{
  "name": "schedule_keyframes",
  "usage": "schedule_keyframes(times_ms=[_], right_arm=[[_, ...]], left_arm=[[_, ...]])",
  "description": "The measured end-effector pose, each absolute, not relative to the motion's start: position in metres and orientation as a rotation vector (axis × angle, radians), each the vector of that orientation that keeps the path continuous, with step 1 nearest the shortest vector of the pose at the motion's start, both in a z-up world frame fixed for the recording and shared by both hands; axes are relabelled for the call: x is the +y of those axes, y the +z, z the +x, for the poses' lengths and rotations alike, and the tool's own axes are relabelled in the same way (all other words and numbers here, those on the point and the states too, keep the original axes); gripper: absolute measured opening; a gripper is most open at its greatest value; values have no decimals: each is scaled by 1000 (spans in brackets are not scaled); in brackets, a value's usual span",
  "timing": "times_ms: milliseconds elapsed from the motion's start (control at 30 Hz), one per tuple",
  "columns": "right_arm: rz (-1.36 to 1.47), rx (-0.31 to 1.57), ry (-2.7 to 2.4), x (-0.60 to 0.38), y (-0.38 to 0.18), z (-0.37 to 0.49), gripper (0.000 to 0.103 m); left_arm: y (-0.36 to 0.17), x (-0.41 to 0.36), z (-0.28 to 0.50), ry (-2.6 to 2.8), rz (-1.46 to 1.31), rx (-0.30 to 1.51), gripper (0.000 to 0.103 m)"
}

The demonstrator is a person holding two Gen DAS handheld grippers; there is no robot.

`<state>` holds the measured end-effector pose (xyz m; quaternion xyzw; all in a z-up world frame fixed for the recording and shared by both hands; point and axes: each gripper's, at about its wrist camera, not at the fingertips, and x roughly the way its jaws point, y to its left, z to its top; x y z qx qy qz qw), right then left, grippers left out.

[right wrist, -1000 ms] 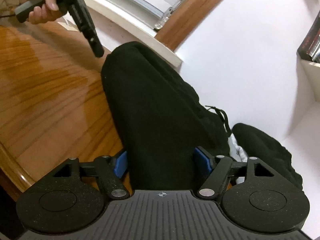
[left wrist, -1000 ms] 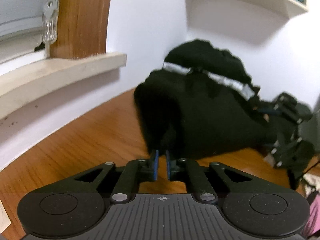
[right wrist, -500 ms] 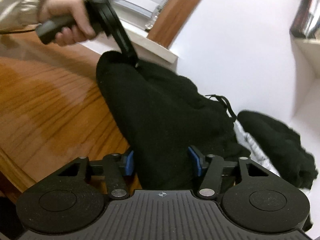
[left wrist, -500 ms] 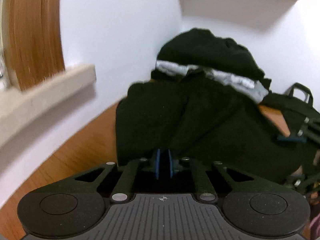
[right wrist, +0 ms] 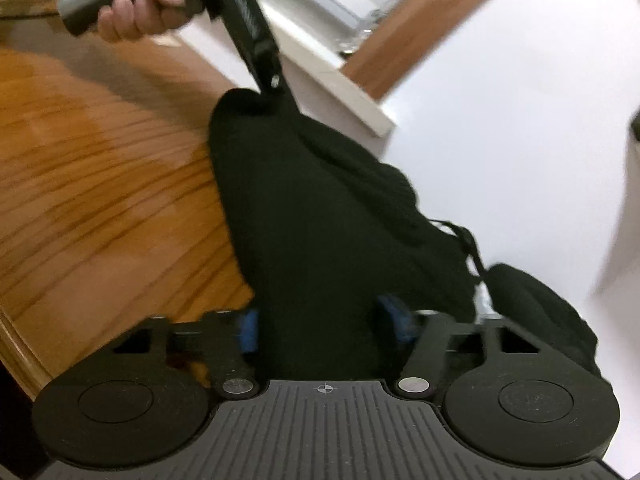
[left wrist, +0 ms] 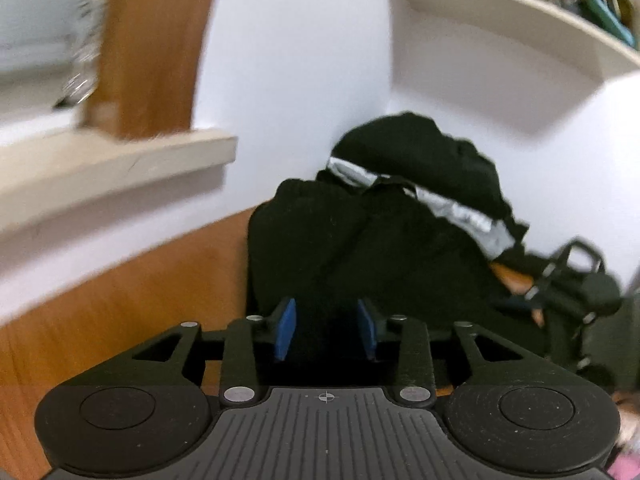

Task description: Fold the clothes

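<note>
On the wooden table [right wrist: 100,200], pushed up near the white wall, lies a black garment [right wrist: 320,220], bunched into a long folded shape. Behind it sits a second heap of dark clothes [left wrist: 420,152] with a grey-and-white piece [left wrist: 460,208] showing through, tucked in the corner under a pale shelf [left wrist: 500,12].

At the garment's far end, the left gripper [left wrist: 326,328] has its blue fingers [left wrist: 285,328] parted with black cloth lying between them; they have just been opening, and the pads do not seem to press the cloth. Seen from the right wrist, this same tool [right wrist: 256,44] comes down at a slant onto the far corner of the garment, held by a hand [right wrist: 132,8] in a light sleeve.

At the near end, the right gripper [right wrist: 324,324] has a thick fold of the garment between its blue fingers [right wrist: 248,330]. They have just been closing, and both pads sit against the sides of the fold.

A pale window sill [left wrist: 112,168] and a brown wooden frame [left wrist: 152,48] stand left of the pile.
</note>
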<state>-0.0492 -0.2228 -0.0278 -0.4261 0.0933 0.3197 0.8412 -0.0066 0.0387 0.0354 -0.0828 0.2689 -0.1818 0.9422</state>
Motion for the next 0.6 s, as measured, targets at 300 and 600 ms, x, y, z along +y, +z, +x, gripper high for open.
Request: schedule_keyframes(times_ms=[300,600], right_arm=[[-814,176,553,-207,-3,-54,20],[-668,192,516,-202,26,-48,19]], left_arm=[[26,49,-31,-339,-496,561,58],[22,53,-41,-367,-685,593,62]])
